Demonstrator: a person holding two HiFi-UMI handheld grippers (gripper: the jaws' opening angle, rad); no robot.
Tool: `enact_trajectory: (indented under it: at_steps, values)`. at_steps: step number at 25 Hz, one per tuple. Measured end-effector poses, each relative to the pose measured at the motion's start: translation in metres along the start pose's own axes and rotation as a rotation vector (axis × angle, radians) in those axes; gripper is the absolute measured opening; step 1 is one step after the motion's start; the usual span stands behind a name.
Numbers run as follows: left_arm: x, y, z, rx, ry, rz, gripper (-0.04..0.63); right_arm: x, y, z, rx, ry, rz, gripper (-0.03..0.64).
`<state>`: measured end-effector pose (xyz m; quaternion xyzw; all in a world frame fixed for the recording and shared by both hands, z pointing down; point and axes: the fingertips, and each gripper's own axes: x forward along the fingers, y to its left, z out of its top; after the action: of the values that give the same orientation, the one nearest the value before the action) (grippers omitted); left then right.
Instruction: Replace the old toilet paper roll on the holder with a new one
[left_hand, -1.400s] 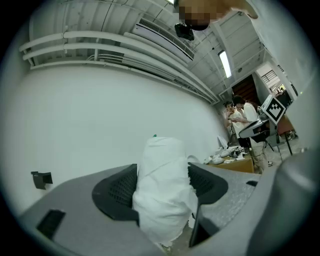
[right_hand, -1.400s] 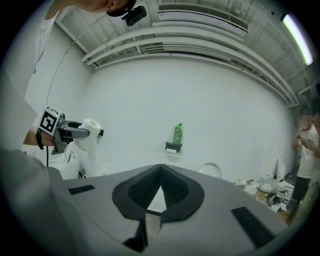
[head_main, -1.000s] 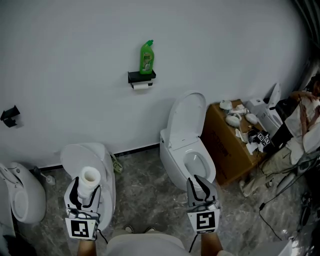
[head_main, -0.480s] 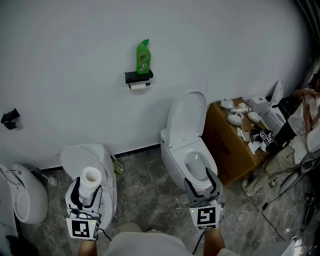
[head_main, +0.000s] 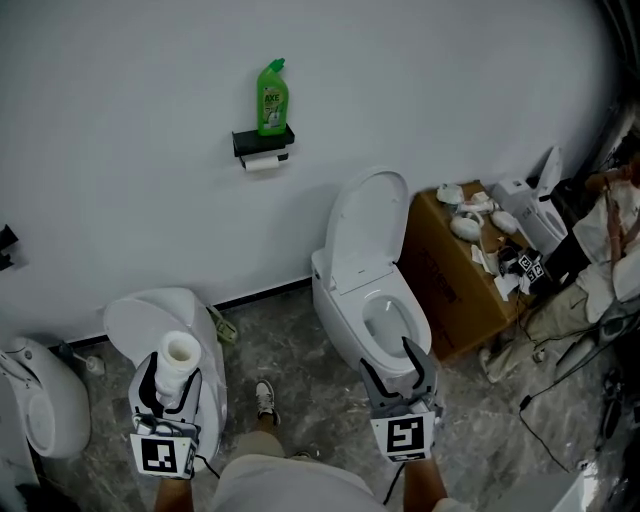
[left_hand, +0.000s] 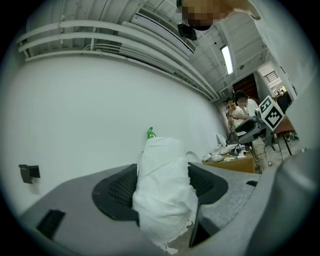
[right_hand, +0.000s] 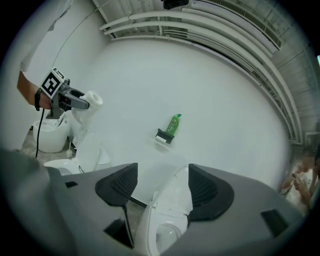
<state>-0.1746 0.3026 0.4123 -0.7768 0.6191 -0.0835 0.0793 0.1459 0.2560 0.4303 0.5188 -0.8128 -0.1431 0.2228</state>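
My left gripper (head_main: 168, 385) is shut on a new white toilet paper roll (head_main: 179, 358), which stands upright between its pads; in the left gripper view the roll (left_hand: 162, 200) fills the gap of that gripper (left_hand: 162, 175). My right gripper (head_main: 386, 355) is open; its jaws have just been opening and nothing is between them (right_hand: 162, 185). On the far wall hangs the black holder (head_main: 262, 143) with the old roll (head_main: 264, 160) under it and a green bottle (head_main: 272, 97) on top. The right gripper view shows the holder (right_hand: 163, 136) far ahead.
A white toilet with its lid up (head_main: 372, 235) stands ahead of my right gripper. Another toilet (head_main: 150, 310) is under my left gripper, and a third one (head_main: 40, 400) is at far left. A cluttered cardboard box (head_main: 455, 280) and cables lie to the right. A shoe (head_main: 264, 398) rests on the floor.
The right gripper's jaws have gone from shut to open. Both grippers sit a little lower and further forward, the holder has shifted up and left in view, and a shoe has stepped in.
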Motion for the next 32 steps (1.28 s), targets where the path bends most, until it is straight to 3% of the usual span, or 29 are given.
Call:
enact_trajectory:
  at_steps: [6, 14, 18, 26, 32]
  values:
    - [0.093, 0.035, -0.022, -0.041, -0.025, -0.039, 0.302, 0.084, -0.007, 0.002, -0.003, 0.062, -0.002, 0.291]
    - [0.223, 0.110, -0.028, -0.137, -0.066, -0.063, 0.302, 0.245, -0.017, 0.060, -0.062, 0.065, 0.053, 0.291]
    - [0.267, 0.135, -0.031, -0.125, -0.059, -0.093, 0.302, 0.292, -0.020, 0.079, -0.050, 0.056, 0.061, 0.291]
    - [0.323, 0.139, -0.028, -0.136, -0.038, -0.098, 0.302, 0.350, -0.030, 0.066, -0.040, 0.072, 0.095, 0.291]
    - [0.360, 0.139, -0.016, -0.099, -0.041, -0.016, 0.302, 0.403, -0.061, 0.065, -0.075, 0.026, 0.148, 0.291]
